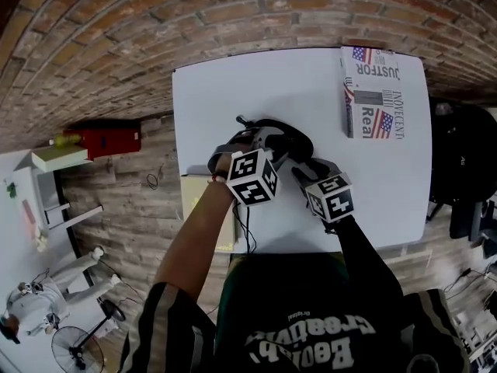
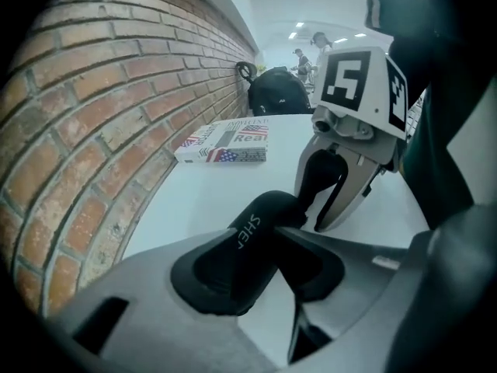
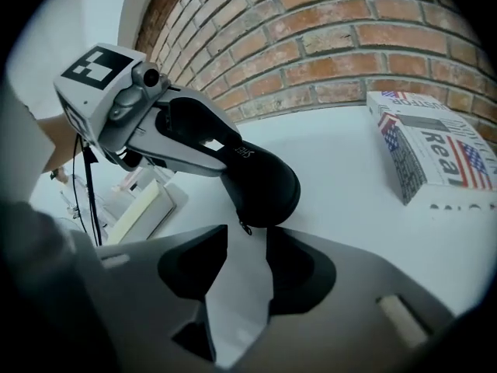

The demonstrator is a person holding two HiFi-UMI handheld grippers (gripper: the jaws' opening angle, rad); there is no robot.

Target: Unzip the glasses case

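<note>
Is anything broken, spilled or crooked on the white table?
Nothing stands out. The glasses case looks whole, held in the left gripper, and the flag-printed box lies flat on the table. No spills show.

The right gripper (image 3: 247, 238) is holding its jaws apart, right by the little zip pull (image 3: 245, 228) of the black glasses case (image 3: 264, 183). The left gripper (image 3: 221, 155) is squeezing the case.

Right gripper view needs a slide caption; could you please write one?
Left hand-held gripper clamps the black glasses case; right hand-held gripper, jaws apart, sits at its zipper pull.
</note>
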